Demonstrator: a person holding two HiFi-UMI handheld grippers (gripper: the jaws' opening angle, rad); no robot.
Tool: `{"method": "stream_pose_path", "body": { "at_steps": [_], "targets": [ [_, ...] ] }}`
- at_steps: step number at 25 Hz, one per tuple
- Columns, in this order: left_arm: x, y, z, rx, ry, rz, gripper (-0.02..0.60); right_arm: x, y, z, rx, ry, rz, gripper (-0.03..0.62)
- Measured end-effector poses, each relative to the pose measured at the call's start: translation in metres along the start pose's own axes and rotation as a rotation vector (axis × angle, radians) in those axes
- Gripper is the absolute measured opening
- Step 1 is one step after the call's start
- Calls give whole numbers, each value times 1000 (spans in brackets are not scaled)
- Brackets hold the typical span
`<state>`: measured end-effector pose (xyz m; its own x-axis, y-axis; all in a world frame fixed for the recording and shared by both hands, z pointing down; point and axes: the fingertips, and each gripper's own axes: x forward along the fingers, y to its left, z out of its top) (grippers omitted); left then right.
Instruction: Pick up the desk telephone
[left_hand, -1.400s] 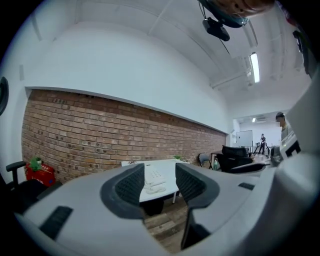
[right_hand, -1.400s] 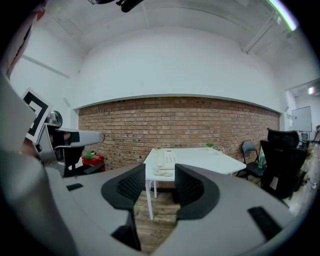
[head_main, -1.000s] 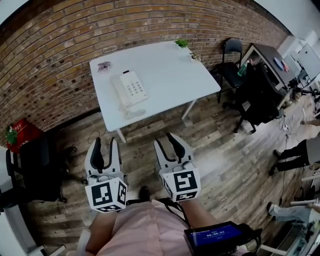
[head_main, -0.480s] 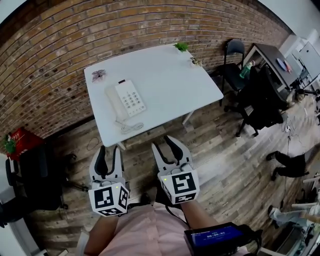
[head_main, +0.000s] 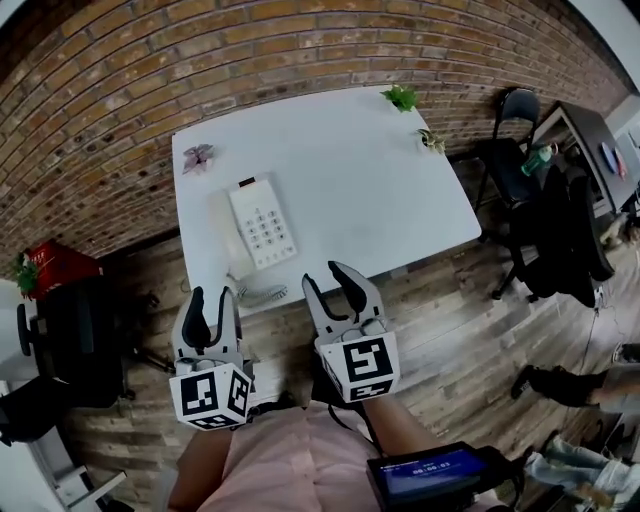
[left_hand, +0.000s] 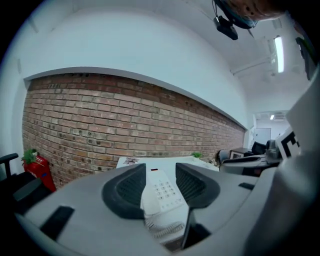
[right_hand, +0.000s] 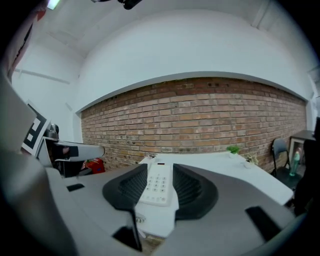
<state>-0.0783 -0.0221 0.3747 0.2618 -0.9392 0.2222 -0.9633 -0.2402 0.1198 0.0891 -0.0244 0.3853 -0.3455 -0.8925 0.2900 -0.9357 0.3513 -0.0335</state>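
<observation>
Tabletop (head_main: 340, 150): white, against brick wall (head_main: 100, 100)
Desk telephone (head_main: 258, 222): by the near left corner
Left tongs (head_main: 212, 296): apart, empty, off the near edge
Right tongs (head_main: 327, 280): apart, empty

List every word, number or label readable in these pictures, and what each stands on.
No text can be read here.
White desk telephone: key marks too small to read.
Black device with a blue screen: a row of light characters, too blurred to read.
Cubes on the left gripper and right gripper: black-and-white square patterns, no words.
</observation>
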Motion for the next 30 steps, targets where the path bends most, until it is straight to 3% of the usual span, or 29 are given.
{"method": "stream_pose_path", "body": {
  "at_steps": [10,19,24,30],
  "targets": [
    [77,-6,36,-8,-14,160,196,91,-50,45,-15,-25,195,164],
    [96,18,73,-14,-81,245,199,135,-58,88,-43,-80,250,164],
    [121,41,68,-36,-61,247,201,167,-55,88,-57,-52,247,166],
    [159,67,29,-97,46,194,218,211,-42,58,-54,59,257,177]
  ]
}}
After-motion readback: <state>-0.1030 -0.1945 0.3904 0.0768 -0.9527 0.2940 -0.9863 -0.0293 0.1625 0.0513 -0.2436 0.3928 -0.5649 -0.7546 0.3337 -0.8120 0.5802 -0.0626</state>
